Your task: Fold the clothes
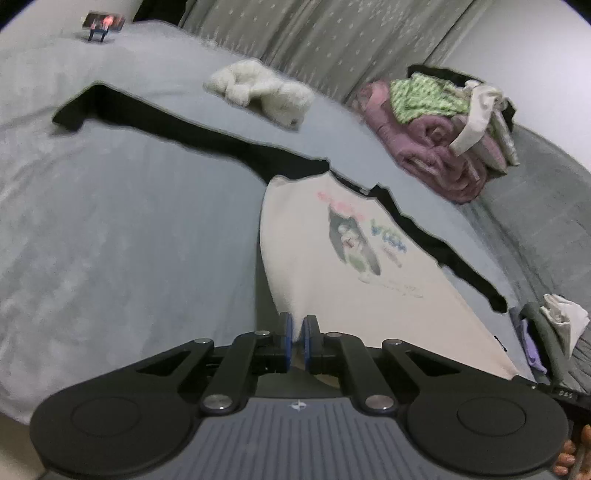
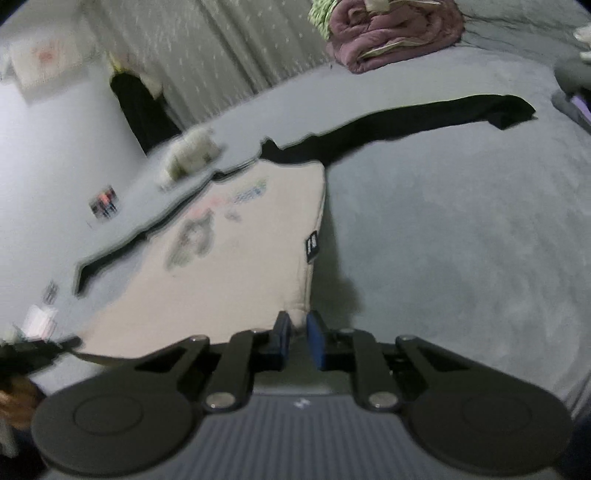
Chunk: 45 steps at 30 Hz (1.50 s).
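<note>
A cream shirt with a cartoon print and black sleeves lies spread on the grey bed cover. One black sleeve stretches far left, the other runs down the right side. My left gripper is shut on the near hem corner, with pale cloth pinched between its blue pads. In the right wrist view the same shirt reaches my right gripper, which is shut on the opposite hem corner. A shadow lies under that raised edge. A long sleeve extends to the right.
A fluffy white garment lies beyond the shirt. A heap of purple and green laundry sits at the back right by the curtain. More clothes lie at the right edge. A phone on a stand is at the far left.
</note>
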### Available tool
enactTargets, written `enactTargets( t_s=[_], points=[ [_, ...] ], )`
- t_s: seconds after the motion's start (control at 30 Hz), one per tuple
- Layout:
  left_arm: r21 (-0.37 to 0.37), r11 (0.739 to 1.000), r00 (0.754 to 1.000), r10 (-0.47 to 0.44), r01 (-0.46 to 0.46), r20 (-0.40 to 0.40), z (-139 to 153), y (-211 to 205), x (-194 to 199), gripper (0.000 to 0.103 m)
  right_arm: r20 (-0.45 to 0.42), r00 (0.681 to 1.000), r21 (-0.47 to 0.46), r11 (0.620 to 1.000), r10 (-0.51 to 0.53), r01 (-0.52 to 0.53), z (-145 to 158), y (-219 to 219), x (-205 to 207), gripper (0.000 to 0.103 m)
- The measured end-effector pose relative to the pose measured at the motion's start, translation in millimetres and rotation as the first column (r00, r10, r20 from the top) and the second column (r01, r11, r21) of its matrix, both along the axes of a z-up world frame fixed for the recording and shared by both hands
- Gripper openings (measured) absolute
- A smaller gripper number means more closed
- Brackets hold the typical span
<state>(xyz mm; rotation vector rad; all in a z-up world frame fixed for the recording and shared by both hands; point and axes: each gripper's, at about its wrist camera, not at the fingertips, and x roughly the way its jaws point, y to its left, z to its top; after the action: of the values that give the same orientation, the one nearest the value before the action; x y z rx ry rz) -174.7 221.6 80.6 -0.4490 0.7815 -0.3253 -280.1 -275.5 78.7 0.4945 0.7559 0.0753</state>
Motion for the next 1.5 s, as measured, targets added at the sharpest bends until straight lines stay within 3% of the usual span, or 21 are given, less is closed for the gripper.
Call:
enactTargets(
  t_s=[0.13,0.23,0.3,0.4,0.43,0.47,0.53,0.6,0.73,0.87,0.93,1.03,1.17,1.3,1.33,1.37,1.5],
  points=[
    [0.088,0.996,0.999,0.013,-0.010,-0.034,-9.5,-7.7,7.1,0.005,-0.019,1.000,-0.015,1.000,0.002,-0.003,8.3,-1.3,-3.8,0.012],
    [0.220,0.975,0.995,0.006,0.015,-0.095,-29.4,-27.8,19.0,0.006,-0.112,0.994,-0.118,0.993,-0.008,-0.005,-16.4,8.8,14.7,0.013],
    [0.296,0.955,0.994,0.010,0.023,-0.108,-36.7,-36.5,21.5,0.013,-0.163,0.986,-0.181,0.983,-0.023,-0.007,-35.3,15.2,23.9,0.013],
    [0.276,0.961,0.996,0.017,0.009,-0.093,-30.8,-31.0,21.6,0.020,-0.121,0.993,-0.215,0.977,-0.012,-0.015,-30.8,21.2,22.0,0.018],
    [0.261,0.965,0.996,0.027,-0.004,-0.087,-28.6,-26.9,22.0,0.029,-0.084,0.996,-0.230,0.973,-0.005,-0.015,-24.5,21.7,19.2,0.021],
    [0.260,0.965,0.996,0.042,-0.019,-0.080,-27.0,-24.3,21.8,0.031,-0.054,0.999,-0.249,0.968,-0.004,-0.010,-19.4,22.2,16.7,0.029],
    [0.301,0.952,0.995,0.077,-0.054,-0.064,-26.3,-23.3,22.0,0.031,-0.022,0.999,-0.305,0.952,-0.026,0.019,-13.6,22.8,12.9,0.047],
    [0.326,0.942,0.993,0.102,-0.077,-0.059,-28.1,-22.2,24.0,0.031,-0.019,0.999,-0.326,0.945,-0.047,0.039,-13.1,21.3,11.9,0.052],
    [0.292,0.951,0.990,0.130,-0.106,-0.063,-27.2,-21.6,30.2,0.031,-0.026,0.995,-0.282,0.956,-0.092,0.081,-13.0,12.9,10.9,0.061],
    [0.301,0.943,0.987,0.157,-0.141,-0.030,-19.1,-32.7,36.5,0.044,0.066,0.989,-0.235,0.961,-0.134,0.146,-0.4,6.9,6.7,0.101],
    [0.296,0.944,0.988,0.157,-0.149,-0.005,-13.6,-41.4,41.4,0.049,0.113,0.981,-0.211,0.961,-0.155,0.177,5.9,3.9,4.2,0.103],
    [0.279,0.947,0.987,0.159,-0.161,0.030,-5.5,-54.9,50.2,0.064,0.149,0.973,-0.216,0.955,-0.174,0.204,11.8,3.1,3.9,0.103],
    [0.274,0.945,0.982,0.161,-0.181,0.095,6.6,-73.0,57.2,0.077,0.130,0.976,-0.225,0.953,-0.175,0.201,13.1,1.0,10.1,0.103],
    [0.190,0.957,0.965,0.182,-0.218,0.187,23.4,-83.6,62.8,0.087,0.101,0.978,-0.207,0.958,-0.181,0.198,18.4,-6.2,19.3,0.103],
    [0.158,0.962,0.959,0.187,-0.223,0.214,28.0,-84.0,64.6,0.096,0.106,0.978,-0.209,0.957,-0.181,0.200,23.1,-7.6,21.5,0.103],
    [0.125,0.966,0.951,0.192,-0.227,0.241,32.7,-84.4,66.4,0.103,0.124,0.976,-0.223,0.953,-0.180,0.205,31.0,-8.1,22.7,0.103],
    [0.096,0.971,0.938,0.184,-0.220,0.293,47.6,-88.5,79.0,0.103,0.338,0.933,-0.325,0.916,-0.121,0.236,79.6,-1.3,15.4,0.103]
  ],
)
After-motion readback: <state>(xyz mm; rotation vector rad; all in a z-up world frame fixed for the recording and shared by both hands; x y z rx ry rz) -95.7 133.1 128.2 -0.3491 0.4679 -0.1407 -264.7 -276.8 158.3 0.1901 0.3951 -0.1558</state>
